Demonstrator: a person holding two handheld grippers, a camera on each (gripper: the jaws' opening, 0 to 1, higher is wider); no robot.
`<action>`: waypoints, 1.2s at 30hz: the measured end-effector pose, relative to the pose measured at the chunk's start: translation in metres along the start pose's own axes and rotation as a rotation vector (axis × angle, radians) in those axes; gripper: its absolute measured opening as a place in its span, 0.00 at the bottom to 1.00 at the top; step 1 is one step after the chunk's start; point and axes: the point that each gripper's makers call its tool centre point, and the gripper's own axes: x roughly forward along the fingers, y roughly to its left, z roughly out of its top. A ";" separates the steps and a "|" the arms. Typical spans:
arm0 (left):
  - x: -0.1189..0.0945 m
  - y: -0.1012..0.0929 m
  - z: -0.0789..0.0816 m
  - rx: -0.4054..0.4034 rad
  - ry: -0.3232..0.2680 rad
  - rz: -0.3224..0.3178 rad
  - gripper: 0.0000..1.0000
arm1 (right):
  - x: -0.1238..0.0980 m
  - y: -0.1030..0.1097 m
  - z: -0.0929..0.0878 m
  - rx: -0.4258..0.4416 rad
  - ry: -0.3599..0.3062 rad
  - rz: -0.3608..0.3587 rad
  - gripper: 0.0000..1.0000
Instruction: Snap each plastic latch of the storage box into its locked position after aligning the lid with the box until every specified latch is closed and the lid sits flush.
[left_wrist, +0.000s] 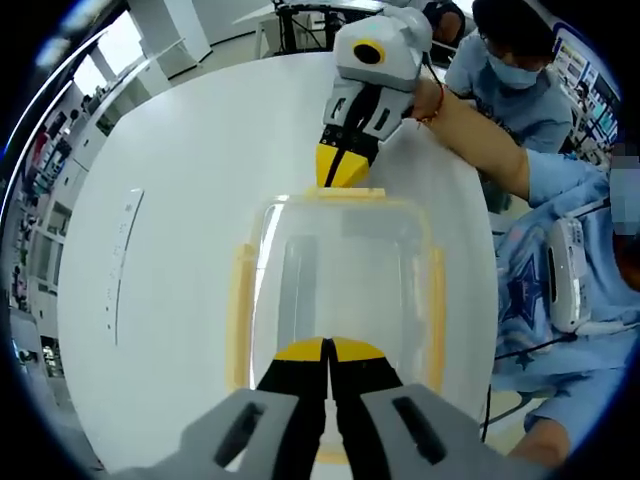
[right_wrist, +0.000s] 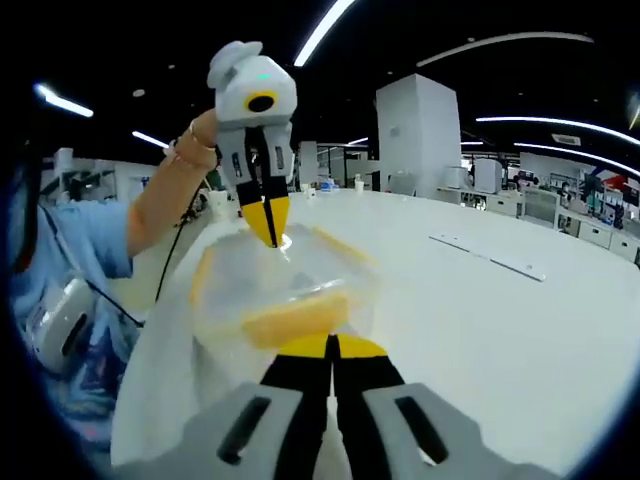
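Storage box (left_wrist: 335, 290), clear plastic with yellow latches, sits at the centre of a white round tabletop (left_wrist: 200, 200), its transparent lid (left_wrist: 340, 250) on top. In the left gripper view the left claw (left_wrist: 328, 352) rises from the bottom of the frame with its yellow-tipped jaws pressed together, holding nothing visible, its tips over the near edge of the lid. At the upper centre of that frame the right claw (left_wrist: 343, 170) points down at the far end of the box, its yellow tips closed and resting at the far yellow latch (left_wrist: 345, 193); whether it presses the latch or only touches it cannot be told. Yellow side latches (left_wrist: 240, 315) run along the left and right flanks of the box.

In the right gripper view the right claw (right_wrist: 330, 350) comes up from the bottom centre with jaws together, tips at the near yellow latch (right_wrist: 295, 318) of the box (right_wrist: 285, 290). The left claw (right_wrist: 268, 222) hangs above it in the upper left, tips closed and touching the lid. A person in a light blue sleeve (left_wrist: 560, 190) stands at the right edge of the left gripper view.
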 end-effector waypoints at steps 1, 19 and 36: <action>0.000 0.000 0.000 -0.007 0.000 0.001 0.00 | 0.000 0.000 0.000 -0.005 0.001 -0.001 0.00; 0.003 0.003 0.001 -0.024 0.008 0.015 0.00 | -0.002 -0.002 -0.001 -0.029 -0.005 -0.002 0.00; 0.002 0.000 0.001 -0.052 0.003 -0.007 0.00 | -0.003 0.002 0.000 -0.049 -0.084 0.053 0.00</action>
